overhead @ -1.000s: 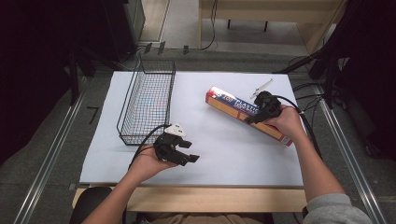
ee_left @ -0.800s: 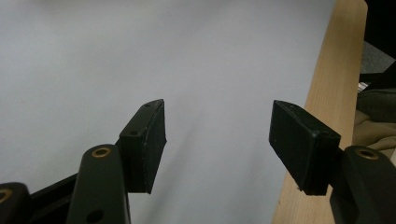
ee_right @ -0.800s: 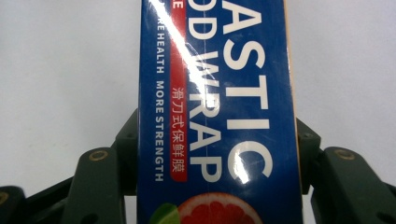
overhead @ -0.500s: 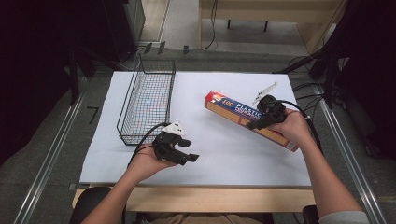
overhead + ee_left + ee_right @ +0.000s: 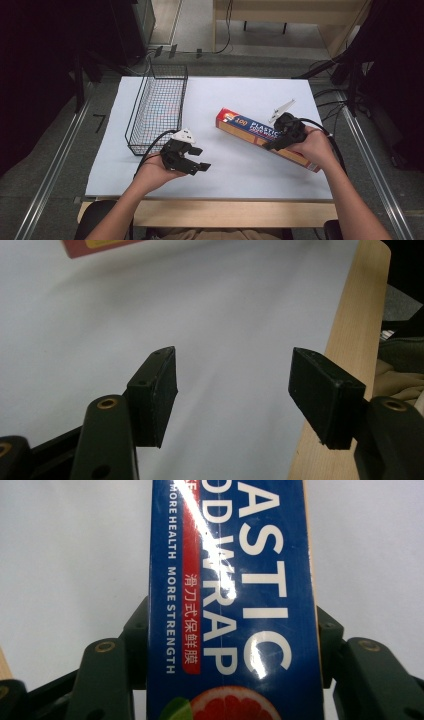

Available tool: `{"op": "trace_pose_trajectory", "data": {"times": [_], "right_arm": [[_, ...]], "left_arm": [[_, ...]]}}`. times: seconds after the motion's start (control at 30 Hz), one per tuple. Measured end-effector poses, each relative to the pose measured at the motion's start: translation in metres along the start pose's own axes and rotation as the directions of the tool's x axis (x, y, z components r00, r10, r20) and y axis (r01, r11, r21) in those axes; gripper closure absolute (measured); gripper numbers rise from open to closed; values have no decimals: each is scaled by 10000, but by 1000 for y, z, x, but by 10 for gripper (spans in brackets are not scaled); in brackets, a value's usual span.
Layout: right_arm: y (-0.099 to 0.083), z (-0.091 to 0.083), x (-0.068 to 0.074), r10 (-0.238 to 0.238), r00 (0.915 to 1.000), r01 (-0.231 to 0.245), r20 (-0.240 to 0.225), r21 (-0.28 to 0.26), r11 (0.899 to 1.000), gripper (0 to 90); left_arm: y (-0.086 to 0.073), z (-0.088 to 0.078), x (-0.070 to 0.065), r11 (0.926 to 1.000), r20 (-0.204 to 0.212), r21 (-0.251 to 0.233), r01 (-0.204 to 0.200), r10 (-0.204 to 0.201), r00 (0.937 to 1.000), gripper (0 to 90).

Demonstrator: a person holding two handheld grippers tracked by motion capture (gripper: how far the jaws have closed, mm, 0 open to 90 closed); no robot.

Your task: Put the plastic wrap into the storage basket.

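Right gripper is clamped across the plastic wrap box, 1 jaw on each long side; in the right gripper view the box runs straight up between the jaws, with blue label and white lettering facing the camera. Box sits at the right middle of the white table, lying diagonally, far end pointing up-left toward the wire basket, near end under the right hand. Cannot tell if it is lifted off the surface or resting on it.

Left gripper is held low near the front edge, jaws spread wide with nothing between them; left gripper view has bare white table between the 2 jaws and a red corner of the box at the top.

Likely step: carry the box to the basket. To do it well: keep the squeeze firm but not crushing, since cardboard walls give. The grip looks nearer 1 end than the middle, so the long free end may sag or swing; lift level and move slowly. The basket is long and narrow, so turn the box to line up with its long axis before lowering. Clear the near rim first, then drop in. The left gripper can steady the free end if it tips
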State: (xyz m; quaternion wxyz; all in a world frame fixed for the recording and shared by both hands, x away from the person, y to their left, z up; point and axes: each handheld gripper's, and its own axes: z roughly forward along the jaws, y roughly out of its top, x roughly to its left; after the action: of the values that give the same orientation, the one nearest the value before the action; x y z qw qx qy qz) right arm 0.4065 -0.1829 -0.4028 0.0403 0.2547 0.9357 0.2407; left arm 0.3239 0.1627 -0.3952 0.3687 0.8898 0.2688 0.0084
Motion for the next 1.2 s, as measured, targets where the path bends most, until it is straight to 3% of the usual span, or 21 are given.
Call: {"op": "trace_pose_trajectory", "data": {"times": [0.47, 0.7, 0.93, 1.2], "right_arm": [[-5, 8, 27, -861, 9956, 868, -372, 155, 9961, 419], [-8, 6, 35, -1003, 9929, 1025, -647, 304, 9943, 419], [-5, 6, 42, -1745, 9797, 1780, -984, 277, 9836, 418], [1, 2, 49, -2202, 9646, 2235, -1453, 64, 9747, 418]], "left_arm": [[2, -6, 1, 9999, -127, -93, -108, 107, 9999, 367], [0, -11, 3, 9996, -306, -223, -192, 185, 9994, 352], [6, -15, 1, 9995, 110, -119, -280, 281, 9995, 298], [22, -22, 0, 9980, 475, 117, -622, 616, 9970, 227]]}}
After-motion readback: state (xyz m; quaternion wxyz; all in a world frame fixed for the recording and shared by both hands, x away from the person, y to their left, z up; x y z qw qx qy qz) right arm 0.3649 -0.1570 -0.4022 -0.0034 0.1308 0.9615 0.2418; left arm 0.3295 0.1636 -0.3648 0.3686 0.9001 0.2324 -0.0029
